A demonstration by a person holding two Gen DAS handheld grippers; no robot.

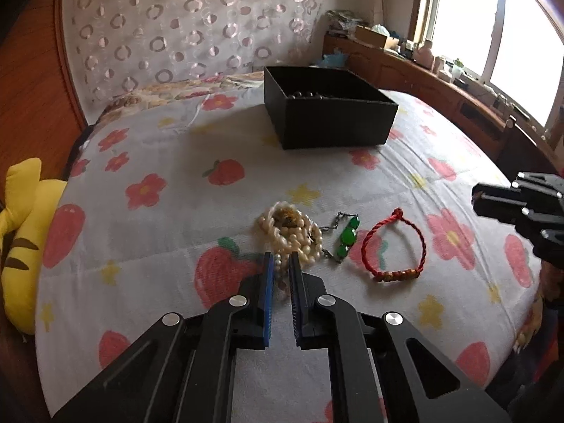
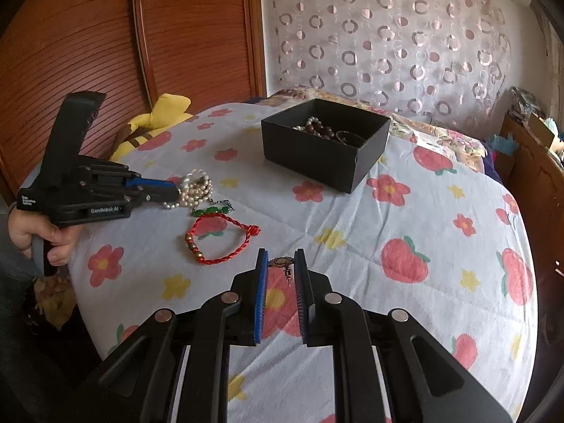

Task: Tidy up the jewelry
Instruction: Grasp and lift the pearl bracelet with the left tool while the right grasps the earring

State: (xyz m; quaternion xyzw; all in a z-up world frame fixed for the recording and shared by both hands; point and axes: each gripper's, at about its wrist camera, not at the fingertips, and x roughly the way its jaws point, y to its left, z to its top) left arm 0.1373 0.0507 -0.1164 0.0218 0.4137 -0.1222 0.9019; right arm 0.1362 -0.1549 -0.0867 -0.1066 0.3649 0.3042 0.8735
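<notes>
A pearl necklace (image 1: pixel 292 236) lies in a heap on the floral bedspread (image 1: pixel 158 162); a strand runs between my left gripper's (image 1: pixel 281 259) narrowly parted fingers. In the right wrist view the left gripper (image 2: pixel 169 190) meets the pearls (image 2: pixel 195 190). Beside them lie a green bead bracelet (image 1: pixel 347 238) and a red cord bracelet (image 1: pixel 393 246), also in the right wrist view (image 2: pixel 222 241). My right gripper (image 2: pixel 281 257) is open around a small earring (image 2: pixel 282 268) on the bedspread. A black box (image 2: pixel 324 144) at the back holds brown beads and pearls.
A yellow plush toy (image 1: pixel 21 239) lies at the bed's left edge. A wooden cabinet (image 2: pixel 105 42) and patterned curtain (image 1: pixel 190 24) stand behind. A cluttered wooden ledge (image 1: pixel 440 81) runs under the window at the right.
</notes>
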